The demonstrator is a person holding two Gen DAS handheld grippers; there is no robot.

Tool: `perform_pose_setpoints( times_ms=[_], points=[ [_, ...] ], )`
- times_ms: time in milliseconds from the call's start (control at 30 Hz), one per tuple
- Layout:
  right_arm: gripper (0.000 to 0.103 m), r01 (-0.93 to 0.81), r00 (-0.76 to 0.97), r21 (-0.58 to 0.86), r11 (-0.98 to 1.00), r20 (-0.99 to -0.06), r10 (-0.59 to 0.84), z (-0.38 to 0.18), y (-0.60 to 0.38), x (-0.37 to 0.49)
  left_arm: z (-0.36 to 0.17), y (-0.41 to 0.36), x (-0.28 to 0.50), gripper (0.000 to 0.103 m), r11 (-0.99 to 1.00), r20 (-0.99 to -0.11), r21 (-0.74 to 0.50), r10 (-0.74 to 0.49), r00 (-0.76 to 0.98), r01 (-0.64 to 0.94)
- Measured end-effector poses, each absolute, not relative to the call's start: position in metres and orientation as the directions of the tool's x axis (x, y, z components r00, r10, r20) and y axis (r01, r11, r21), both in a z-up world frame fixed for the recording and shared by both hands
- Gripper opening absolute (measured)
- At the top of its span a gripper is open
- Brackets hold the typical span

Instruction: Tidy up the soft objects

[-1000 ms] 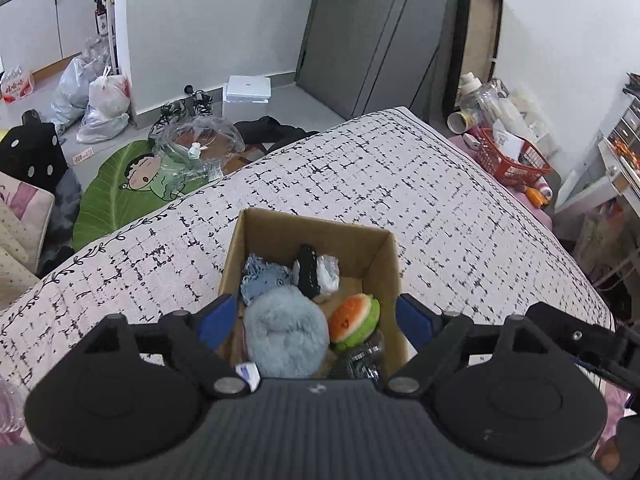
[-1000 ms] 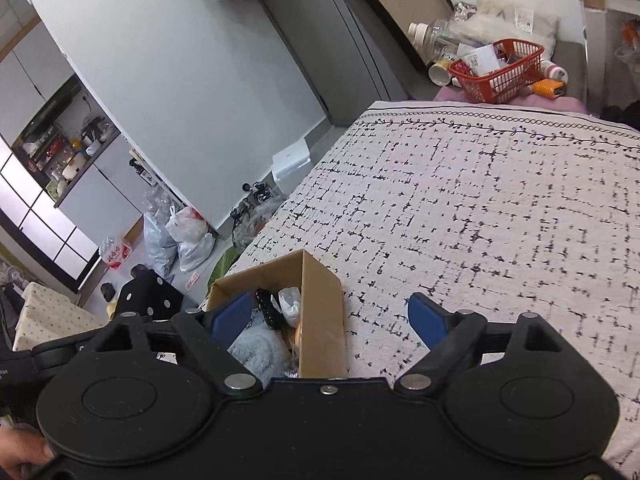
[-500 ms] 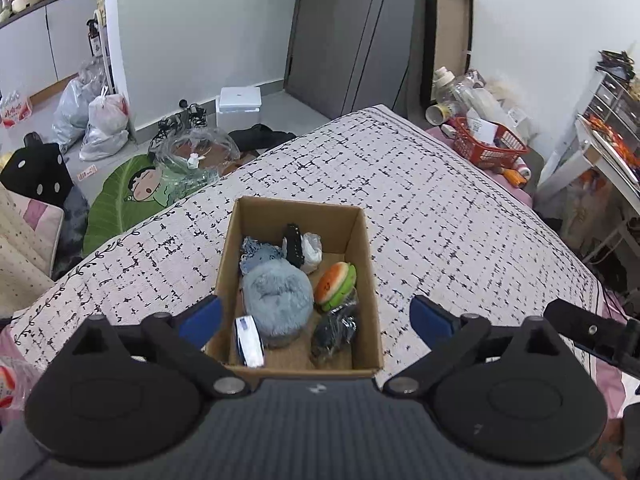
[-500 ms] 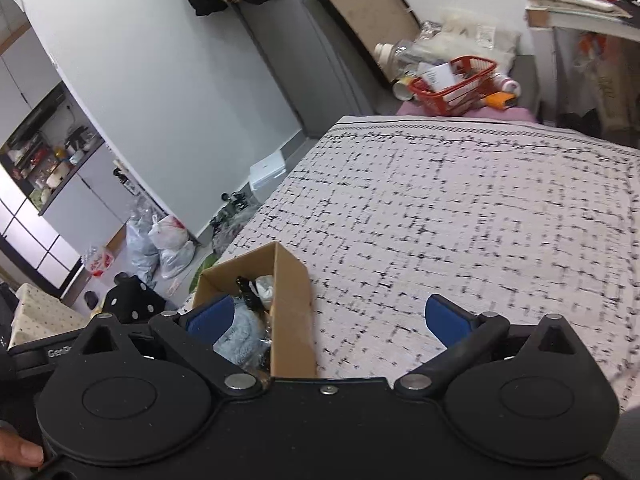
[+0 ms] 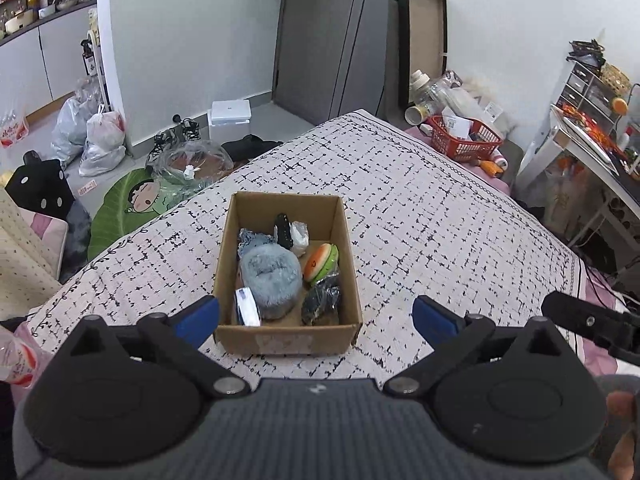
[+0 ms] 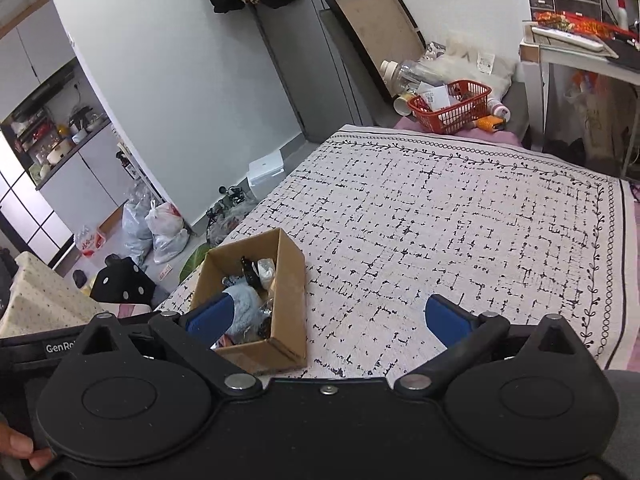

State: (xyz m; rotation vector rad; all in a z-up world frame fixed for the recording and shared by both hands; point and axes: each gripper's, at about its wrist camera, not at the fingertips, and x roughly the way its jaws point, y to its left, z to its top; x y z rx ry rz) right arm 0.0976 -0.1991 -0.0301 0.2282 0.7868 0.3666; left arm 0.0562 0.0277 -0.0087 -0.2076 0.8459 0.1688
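Note:
An open cardboard box (image 5: 288, 340) sits on the patterned bed cover (image 5: 420, 220). Inside lie a fluffy grey-blue plush (image 5: 270, 276), a watermelon-slice toy (image 5: 320, 260), a dark crinkled bundle (image 5: 320, 304), a white and blue packet (image 5: 246, 306) and small black and white items (image 5: 290, 230) at the far end. My left gripper (image 5: 316, 316) hangs above the box's near wall, open and holding nothing. My right gripper (image 6: 328, 318) is open and empty to the right of the box (image 6: 288, 280), its left fingertip (image 6: 212, 314) overlapping the box in the picture.
A red basket (image 5: 464, 140) with bottles and clutter stands past the bed's far corner. A desk (image 6: 580, 48) stands at the right. Plastic bags (image 5: 100, 140), a green cartoon mat (image 5: 128, 204) and a white box (image 5: 231, 111) lie on the floor to the left.
Both grippers have drawn back and risen from the box, so all of it now shows. Their jaws spread wider. The box and its contents have not moved.

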Motion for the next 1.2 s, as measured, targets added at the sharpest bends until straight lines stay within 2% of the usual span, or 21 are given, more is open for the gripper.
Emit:
perform_pose_setpoints(
  times_ms=[1200],
  points=[
    [0.103,-0.323,0.648,0.246,0.914,-0.646,0.403,0.004,-0.2,0.028,0.019,0.021,-0.022,0.102,0.977,-0.734,-0.082,0.074,0.675,-0.196]
  ],
)
